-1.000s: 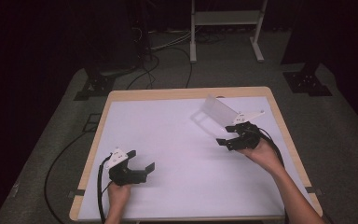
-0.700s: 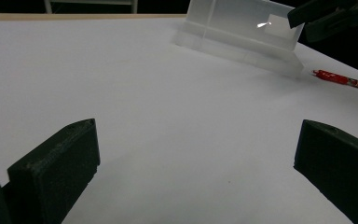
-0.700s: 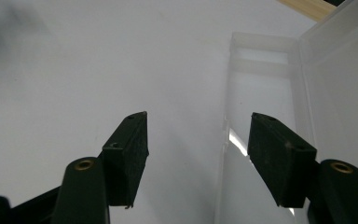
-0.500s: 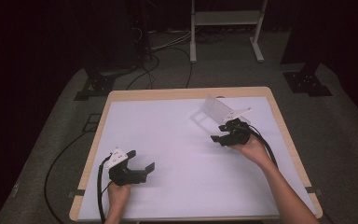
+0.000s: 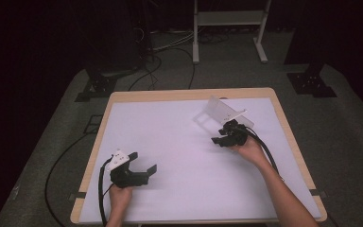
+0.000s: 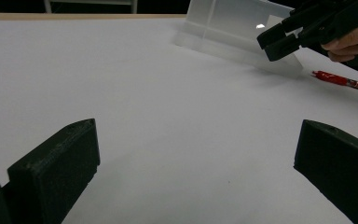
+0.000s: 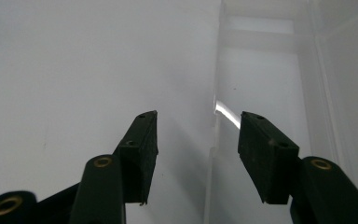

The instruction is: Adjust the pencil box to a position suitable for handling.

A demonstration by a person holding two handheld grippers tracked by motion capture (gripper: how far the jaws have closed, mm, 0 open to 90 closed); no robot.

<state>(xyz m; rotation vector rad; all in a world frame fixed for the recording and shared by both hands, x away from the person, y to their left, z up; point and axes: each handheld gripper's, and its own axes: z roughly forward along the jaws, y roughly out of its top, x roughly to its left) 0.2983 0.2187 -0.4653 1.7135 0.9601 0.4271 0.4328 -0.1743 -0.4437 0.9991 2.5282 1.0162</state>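
A clear plastic box (image 5: 217,109) lies tilted on the white table (image 5: 170,142) at the back right, and I also see the box (image 6: 228,23) from the left gripper view. My right gripper (image 5: 220,137) is at its near edge. In the right gripper view the box's clear wall (image 7: 213,140) stands between the jaws of the right gripper (image 7: 198,121), which have just been closing; the pads stand apart from the wall. My left gripper (image 5: 144,162) rests at the front left, and the left gripper (image 6: 198,140) is wide open over bare table. A red pen (image 6: 342,80) lies beside the right gripper (image 6: 279,44).
The table has a wooden rim (image 5: 283,123). Black cables (image 5: 66,156) trail over the grey floor at the left. Black stand feet (image 5: 99,87) and a white frame (image 5: 227,28) stand beyond the far edge.
The right gripper has moved left and a little farther away, up to the clear box, and its jaws stand narrower. The left gripper has stayed in place.
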